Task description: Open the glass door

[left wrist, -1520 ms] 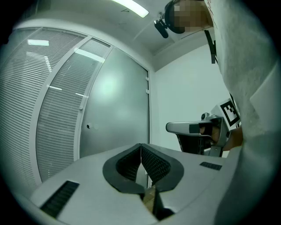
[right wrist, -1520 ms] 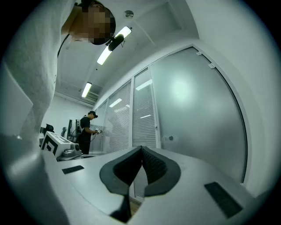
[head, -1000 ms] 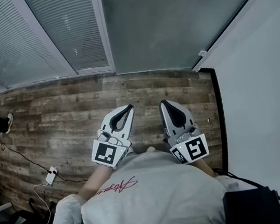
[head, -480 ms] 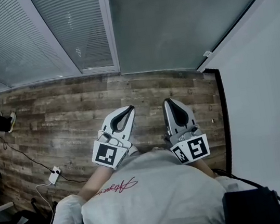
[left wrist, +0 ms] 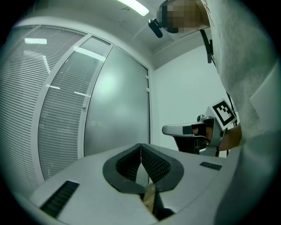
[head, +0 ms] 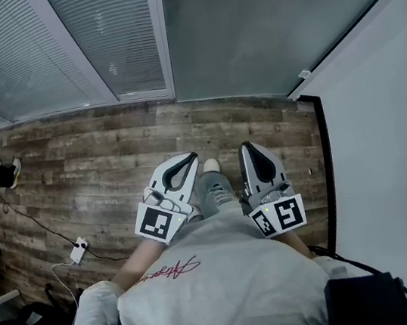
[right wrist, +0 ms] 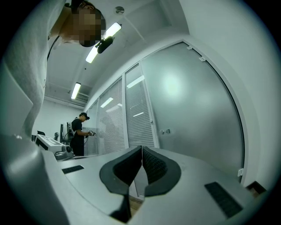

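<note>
Since the glass door stood well ahead of both tools, untouched, we held the left tool and right tool level, side by side, jaws pressed together on nothing, seemingly just for carrying.

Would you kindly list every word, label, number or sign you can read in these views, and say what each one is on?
Red script print on the person's grey shirt: too blurred to read.
Square markers on the cubes of the left gripper and right gripper: black-and-white patterns, no words.
Glass door, blinds, wall: no text shows.
</note>
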A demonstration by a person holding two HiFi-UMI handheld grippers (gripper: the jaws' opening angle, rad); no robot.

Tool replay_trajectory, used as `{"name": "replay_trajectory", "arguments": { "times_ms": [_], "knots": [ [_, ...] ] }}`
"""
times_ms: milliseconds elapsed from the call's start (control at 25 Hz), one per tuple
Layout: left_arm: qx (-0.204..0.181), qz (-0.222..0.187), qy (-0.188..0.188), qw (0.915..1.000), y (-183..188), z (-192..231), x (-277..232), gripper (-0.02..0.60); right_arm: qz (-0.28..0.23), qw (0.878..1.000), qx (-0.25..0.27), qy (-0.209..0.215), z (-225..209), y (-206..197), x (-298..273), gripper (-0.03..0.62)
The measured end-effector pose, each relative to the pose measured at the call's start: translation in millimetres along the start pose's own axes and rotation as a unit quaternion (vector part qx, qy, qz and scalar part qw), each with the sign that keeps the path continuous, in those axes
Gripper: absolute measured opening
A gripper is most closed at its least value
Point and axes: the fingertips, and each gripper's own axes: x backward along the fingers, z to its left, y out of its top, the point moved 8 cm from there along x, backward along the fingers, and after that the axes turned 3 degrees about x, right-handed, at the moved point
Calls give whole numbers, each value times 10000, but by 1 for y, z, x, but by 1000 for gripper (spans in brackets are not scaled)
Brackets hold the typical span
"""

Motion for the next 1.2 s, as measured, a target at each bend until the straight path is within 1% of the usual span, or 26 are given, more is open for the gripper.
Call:
{"name": "replay_trajectory", "arguments": {
  "times_ms": [240, 440, 560, 720, 880, 1040, 1200],
  "knots": [
    [-47, -53, 117, 9999, 1, 20, -14, 17, 6, 9997, 84, 227, -5, -3, -29, 15],
    [-31, -26, 200, 9998, 2, 49, -36, 17, -6, 9993, 125, 360, -18, -2, -69, 15],
    [-33, -15, 224, 9997, 2, 69, -61, 17, -30, 9989, 199, 432, -36, -1, -98, 15],
    [-29, -43, 291, 9996, 6, 100, -96, 17, 22, 9988, 168, 454, -64, 0, -141, 15],
    [-10, -76, 396, 9992, 15, 129, -131, 17, -18, 9985, 178, 525, -89, 6, -182, 15],
    [-74, -101, 485, 9987, 21, 157, -167, 17, -22, 9979, 169, 622, -116, 7, -223, 15],
    [-86, -110, 643, 9978, 27, 183, -195, 17, -57, 9970, 148, 754, -139, 9, -262, 15]
  ]
}}
